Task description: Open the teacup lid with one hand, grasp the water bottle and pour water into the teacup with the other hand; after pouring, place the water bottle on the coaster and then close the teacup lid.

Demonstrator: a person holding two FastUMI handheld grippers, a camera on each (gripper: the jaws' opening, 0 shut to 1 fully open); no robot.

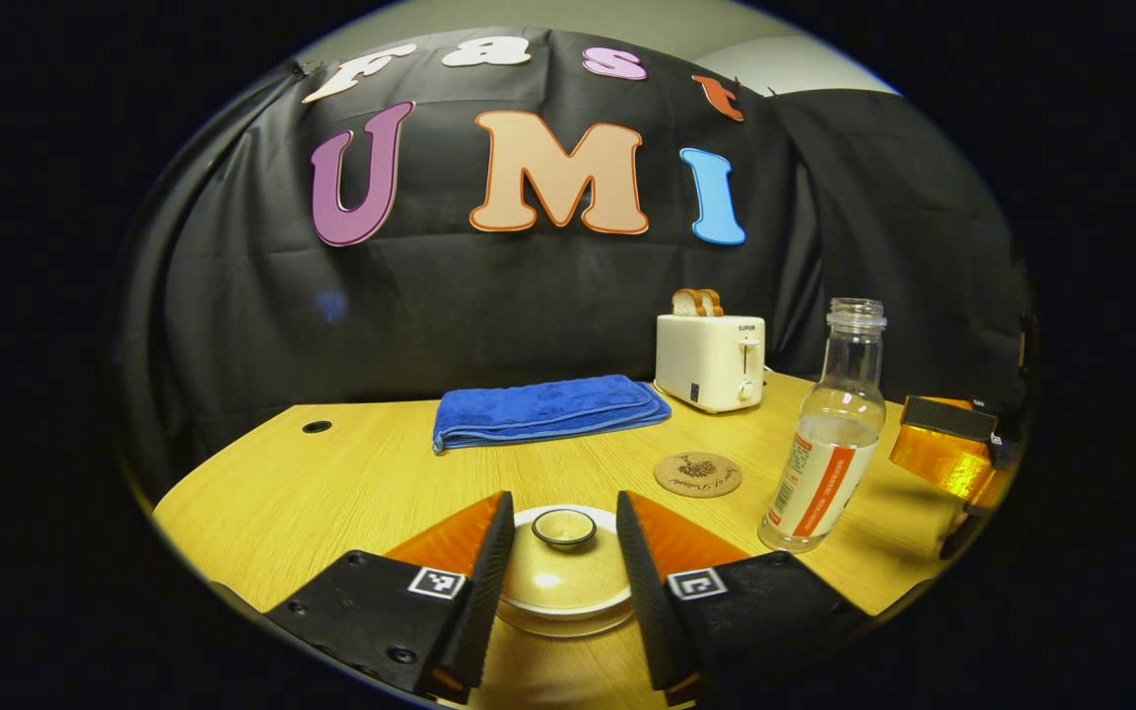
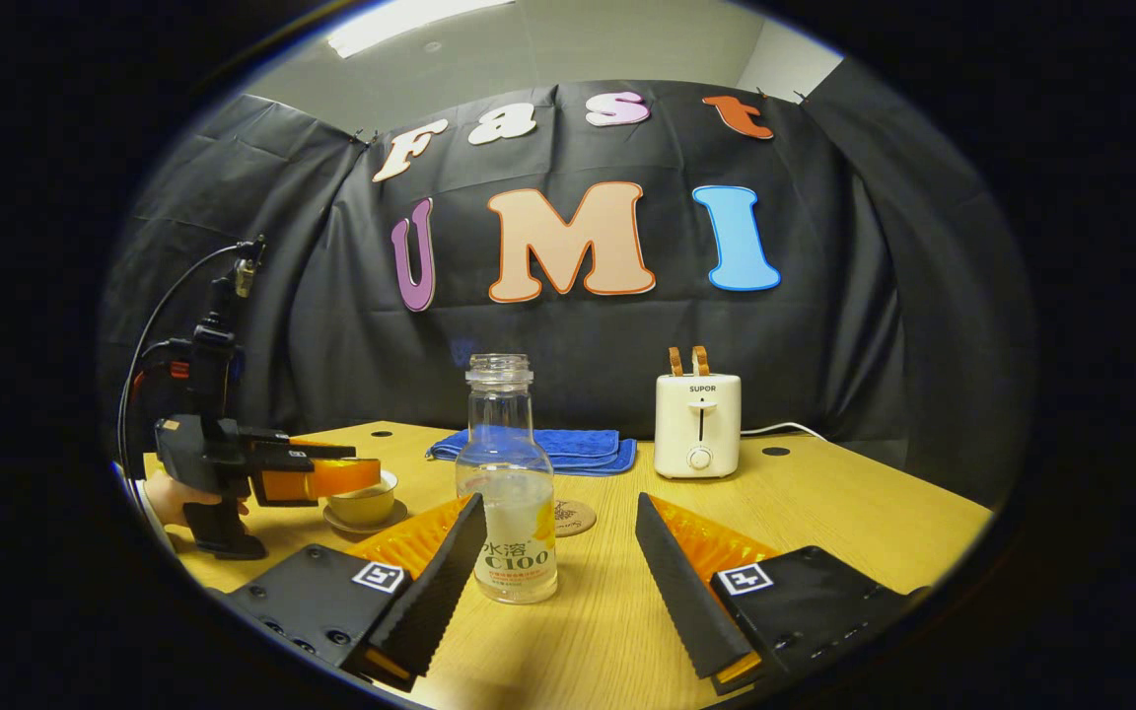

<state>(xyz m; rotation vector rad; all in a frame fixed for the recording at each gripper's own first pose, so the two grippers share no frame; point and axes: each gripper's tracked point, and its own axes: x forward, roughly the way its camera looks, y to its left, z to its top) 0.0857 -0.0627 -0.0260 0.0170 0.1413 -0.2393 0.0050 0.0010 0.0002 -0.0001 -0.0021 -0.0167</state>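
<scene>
A cream teacup lid (image 1: 565, 577) with a small round knob (image 1: 564, 528) sits on the cup, directly between the fingers of my left gripper (image 1: 565, 508). That gripper is open, and both fingers stand well clear of the knob. An uncapped clear water bottle (image 1: 829, 444) with some water in it stands upright to the right of the cup. In the right gripper view the bottle (image 2: 509, 493) is just ahead of my open right gripper (image 2: 560, 505), close to its left finger. The round coaster (image 1: 697, 473) lies bare on the table. My left gripper (image 2: 371, 475) hovers over the teacup (image 2: 364, 508), hiding the lid.
A cream toaster (image 1: 711, 360) with toast in it stands at the back of the wooden table (image 1: 331, 483). A folded blue towel (image 1: 548, 409) lies to its left. My right gripper (image 1: 901, 434) shows at the far right. A hand (image 2: 169, 498) holds the left gripper.
</scene>
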